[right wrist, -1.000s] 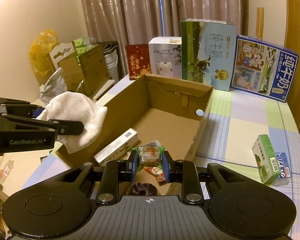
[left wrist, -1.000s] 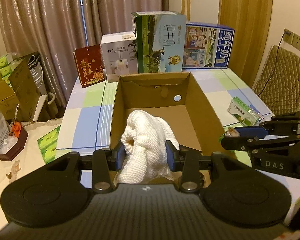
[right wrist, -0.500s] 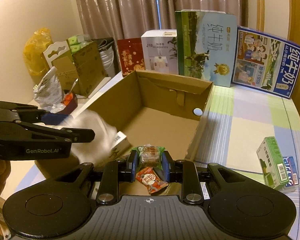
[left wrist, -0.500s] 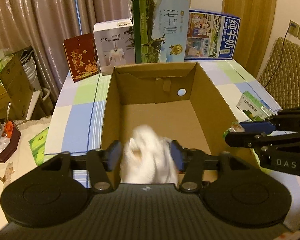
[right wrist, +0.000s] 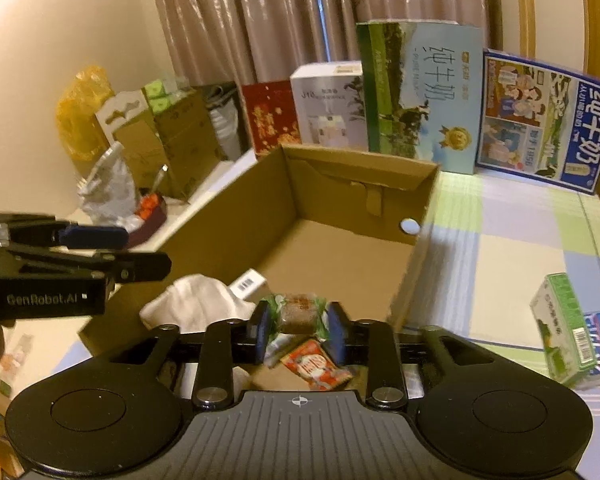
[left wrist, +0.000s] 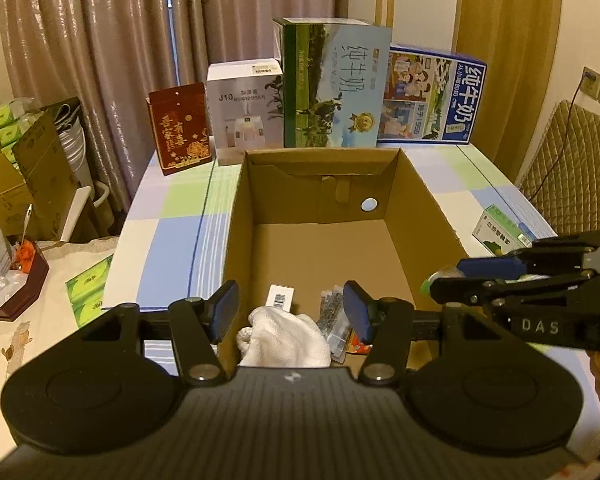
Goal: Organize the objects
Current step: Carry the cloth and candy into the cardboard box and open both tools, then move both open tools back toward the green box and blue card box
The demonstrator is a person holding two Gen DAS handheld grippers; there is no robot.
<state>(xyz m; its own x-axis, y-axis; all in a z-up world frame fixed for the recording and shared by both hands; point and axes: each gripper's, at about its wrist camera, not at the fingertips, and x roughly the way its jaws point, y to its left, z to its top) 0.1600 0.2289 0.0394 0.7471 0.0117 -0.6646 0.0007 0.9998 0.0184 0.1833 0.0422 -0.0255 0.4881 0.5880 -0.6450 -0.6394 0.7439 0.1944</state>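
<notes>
We drop the cloth, the wrapped snack goes next.

Our left gripper point(left wrist: 291, 306) has its fingers spread wide above the white cloth point(left wrist: 286, 338), which lies in the cardboard box point(left wrist: 420, 208) at its near edge; our right gripper point(right wrist: 299, 330) has its fingers clamped on a green-wrapped snack point(right wrist: 298, 312) over the same near edge. Next, we judge, that grip must open so the snack falls inside beside the red packet point(right wrist: 316, 366).

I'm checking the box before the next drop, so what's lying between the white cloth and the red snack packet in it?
In the left wrist view, a clear packet with dark contents lies between the white cloth and the red snack packet.
</notes>
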